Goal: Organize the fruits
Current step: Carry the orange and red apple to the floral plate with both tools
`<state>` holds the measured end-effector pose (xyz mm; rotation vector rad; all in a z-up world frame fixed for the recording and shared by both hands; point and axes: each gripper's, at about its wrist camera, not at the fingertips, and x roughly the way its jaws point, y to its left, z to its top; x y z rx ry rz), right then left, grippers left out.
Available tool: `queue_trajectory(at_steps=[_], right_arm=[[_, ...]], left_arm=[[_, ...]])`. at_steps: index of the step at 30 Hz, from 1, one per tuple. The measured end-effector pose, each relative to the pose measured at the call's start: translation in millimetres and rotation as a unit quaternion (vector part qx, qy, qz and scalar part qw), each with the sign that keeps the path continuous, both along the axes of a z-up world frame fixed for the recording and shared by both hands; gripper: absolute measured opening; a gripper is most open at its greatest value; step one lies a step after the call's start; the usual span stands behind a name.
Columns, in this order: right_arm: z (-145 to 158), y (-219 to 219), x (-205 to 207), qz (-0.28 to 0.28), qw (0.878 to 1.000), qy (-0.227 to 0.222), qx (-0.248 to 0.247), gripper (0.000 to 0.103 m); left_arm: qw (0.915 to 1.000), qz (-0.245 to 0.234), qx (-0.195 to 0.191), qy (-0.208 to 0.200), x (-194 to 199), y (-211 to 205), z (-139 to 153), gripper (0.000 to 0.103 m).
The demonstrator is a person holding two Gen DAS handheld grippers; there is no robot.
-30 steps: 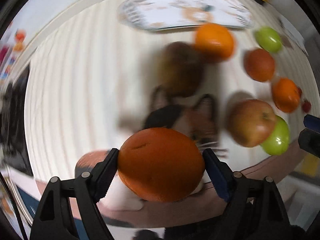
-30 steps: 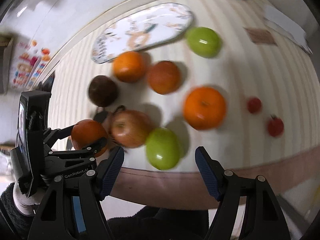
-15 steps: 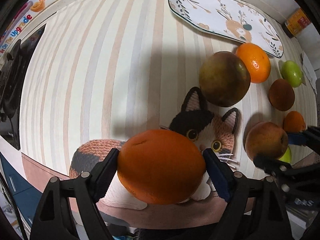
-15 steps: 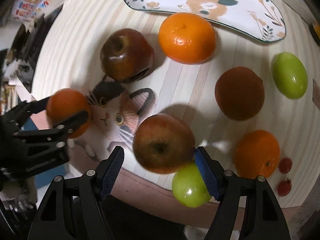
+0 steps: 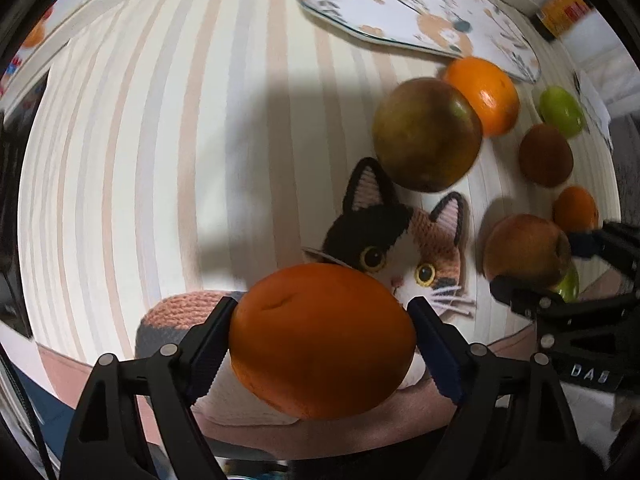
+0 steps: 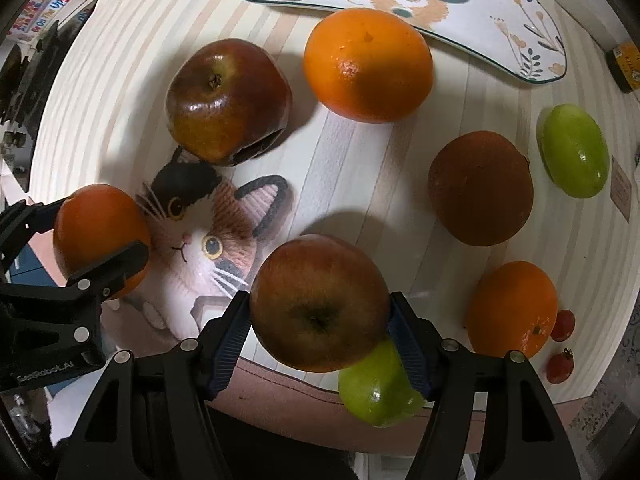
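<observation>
Right wrist: plate (image 6: pixel 520 12) holds no fruit; right tongs (image 6: pixel 319 322) grip an apple (image 6: pixel 319 302), left tongs (image 5: pixel 322 338) an orange (image 5: pixel 322 340).

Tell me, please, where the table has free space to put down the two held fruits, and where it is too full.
Free: the striped cloth left of the dark apple and the cat mat, and the plate, which holds no fruit. Crowded: from the large orange past the brown fruit to the small orange and cherry tomatoes.
</observation>
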<state>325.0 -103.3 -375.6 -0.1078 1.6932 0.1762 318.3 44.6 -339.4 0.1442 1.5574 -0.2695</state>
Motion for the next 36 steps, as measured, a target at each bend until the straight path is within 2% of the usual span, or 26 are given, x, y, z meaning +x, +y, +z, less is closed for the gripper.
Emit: queue_trajectory(at_steps=[3,8,12,15,23,27,31,34,36], right_arm=[[-0.8,1.9,0.1,-0.007,1.0,0.004,-0.005,0.071],[-5.1,9.7,0.3,-0.002,1.0,0.007,-0.026,0.071],[-6.6,12.6,-0.2,-0.002,1.0,-0.003,-0.03,0.07],[-2.0,15.2,-7.3,-0.011,1.0,-0.012,-0.026,0.07],[39.1,4.8,-19.4,-0.052,0.998,-0.047,0.007,0.07],[68.9,-13.9,-14.4,-0.089,0.992,-0.07,0.054,0.07],[102.6,-38.4,0.7,-0.101,0.986,-0.097,0.091,0.07],[125.1,-52.1,32.1,-0.095,0.983,-0.124,0.098,0.07],[136.0,-65.3,66.5,-0.089,0.982,-0.141,0.092,0.07]], left_arm=[[0.9998,-0.017,-0.001,0.008,-1.0,0.2,-0.4,0.086],[0.9993,0.003,-0.022,0.03,3.4,14.2,-2.2,0.085],[0.9999,0.013,-0.008,0.005,-1.0,19.3,2.1,0.084],[0.9998,0.018,-0.013,-0.001,-1.7,21.2,7.0,0.084],[0.9986,0.023,-0.036,-0.031,4.9,35.1,39.5,0.084],[0.9964,0.036,-0.056,-0.054,25.1,34.9,79.9,0.084],[0.9936,0.042,-0.065,-0.083,69.3,-3.8,117.1,0.084],[0.9926,0.045,-0.056,-0.097,102.8,-17.3,133.3,0.084],[0.9918,0.054,-0.055,-0.102,136.1,-32.7,132.1,0.084]])
